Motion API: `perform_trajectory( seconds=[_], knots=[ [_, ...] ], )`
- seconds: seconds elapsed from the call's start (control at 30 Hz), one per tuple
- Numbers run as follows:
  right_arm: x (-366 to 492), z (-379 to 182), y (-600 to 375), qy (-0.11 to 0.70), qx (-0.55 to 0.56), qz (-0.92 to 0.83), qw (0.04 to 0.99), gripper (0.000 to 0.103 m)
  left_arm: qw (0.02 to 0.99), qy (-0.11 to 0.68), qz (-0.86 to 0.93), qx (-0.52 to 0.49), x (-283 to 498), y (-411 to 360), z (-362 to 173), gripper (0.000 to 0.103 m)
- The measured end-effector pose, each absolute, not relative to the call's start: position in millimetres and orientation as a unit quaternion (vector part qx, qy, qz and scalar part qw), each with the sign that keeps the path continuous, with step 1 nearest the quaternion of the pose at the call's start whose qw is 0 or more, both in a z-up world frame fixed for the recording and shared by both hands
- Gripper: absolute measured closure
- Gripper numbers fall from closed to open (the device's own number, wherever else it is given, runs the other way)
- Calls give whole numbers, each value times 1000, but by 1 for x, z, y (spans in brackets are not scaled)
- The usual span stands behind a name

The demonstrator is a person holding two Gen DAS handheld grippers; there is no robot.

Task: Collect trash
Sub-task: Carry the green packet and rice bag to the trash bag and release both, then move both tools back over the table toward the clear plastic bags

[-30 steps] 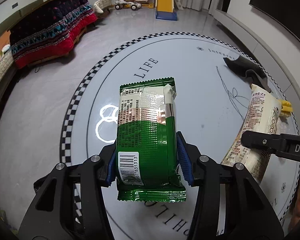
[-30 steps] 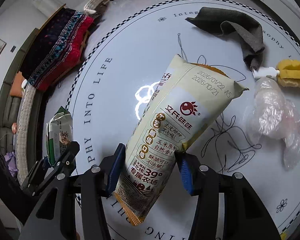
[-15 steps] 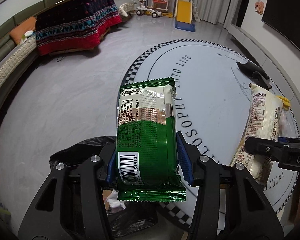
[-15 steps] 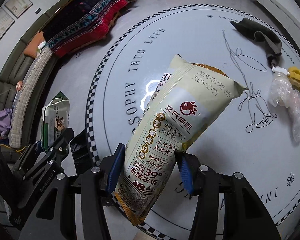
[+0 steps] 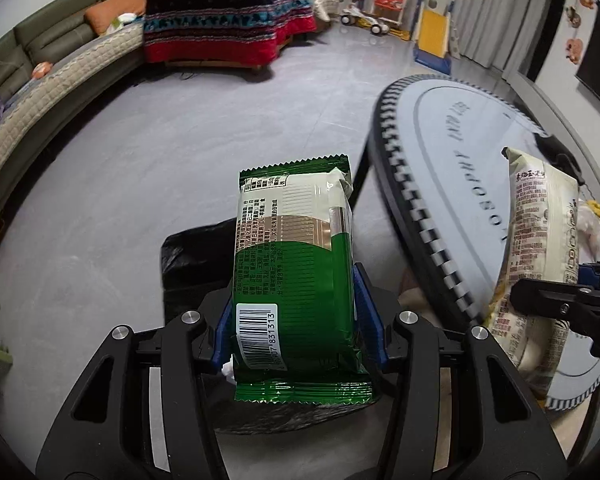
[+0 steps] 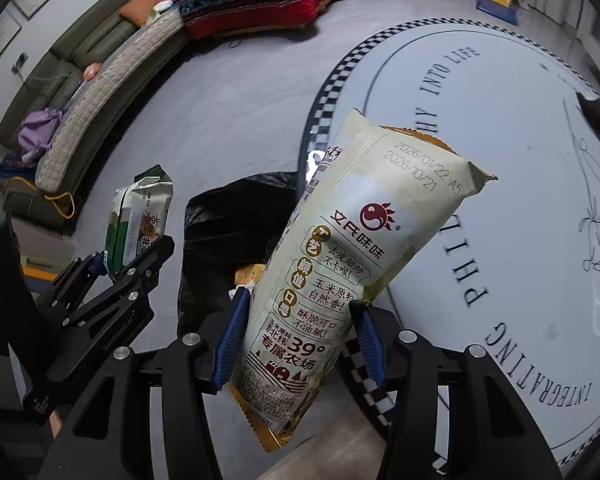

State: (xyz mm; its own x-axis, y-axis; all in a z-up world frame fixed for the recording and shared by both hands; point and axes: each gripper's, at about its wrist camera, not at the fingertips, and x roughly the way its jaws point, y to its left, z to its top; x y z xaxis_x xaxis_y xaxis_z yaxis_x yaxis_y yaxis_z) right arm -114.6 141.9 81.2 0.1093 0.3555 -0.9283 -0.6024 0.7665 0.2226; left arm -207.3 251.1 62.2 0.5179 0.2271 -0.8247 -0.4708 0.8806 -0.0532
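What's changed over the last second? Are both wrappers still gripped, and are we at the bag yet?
Both grippers have swung off the round table and out over the floor. The black trash bag, unseen a second ago, now lies beneath them. The left gripper still clamps the green wrapper; the right gripper still clamps the cream snack bag. Neither grip shifted and nothing has been dropped.

The floor (image 5: 172,128) is smooth, grey and a bit shiny. A long curved sofa (image 5: 48,92) with green back cushions runs along the left wall. An orange cushion (image 5: 114,14) sits on it. Near the top middle, a low table wears a dark, red-edged blanket (image 5: 228,28). A small play slide (image 5: 434,36) and toy car (image 5: 364,22) stand at the upper right, before pale curtains (image 5: 496,4). The round desk (image 5: 472,148) has a checkered rim.
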Motion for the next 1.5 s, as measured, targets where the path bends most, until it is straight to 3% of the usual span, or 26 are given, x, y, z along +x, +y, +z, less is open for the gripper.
perform_trajectory(
  seconds=[0.47,0.5,0.53,0.57,1.0,1.5],
  knots=[
    [-148,31,214,608,-167,361,687,48,823,471,260,-183,-273,311,17,52],
    [-147,26,221,612,-175,356,684,42,821,473,263,-181,-272,313,16,43],
    [-146,25,223,614,-176,347,687,37,815,481,274,-174,-271,315,14,5],
    [-143,24,222,615,-164,343,691,32,812,478,292,-162,-273,315,14,7],
    [-139,35,186,617,-126,353,692,32,812,479,291,-164,-276,309,14,6],
    [-89,72,91,593,-81,307,740,32,852,476,192,-105,-186,221,51,6]
  ],
)
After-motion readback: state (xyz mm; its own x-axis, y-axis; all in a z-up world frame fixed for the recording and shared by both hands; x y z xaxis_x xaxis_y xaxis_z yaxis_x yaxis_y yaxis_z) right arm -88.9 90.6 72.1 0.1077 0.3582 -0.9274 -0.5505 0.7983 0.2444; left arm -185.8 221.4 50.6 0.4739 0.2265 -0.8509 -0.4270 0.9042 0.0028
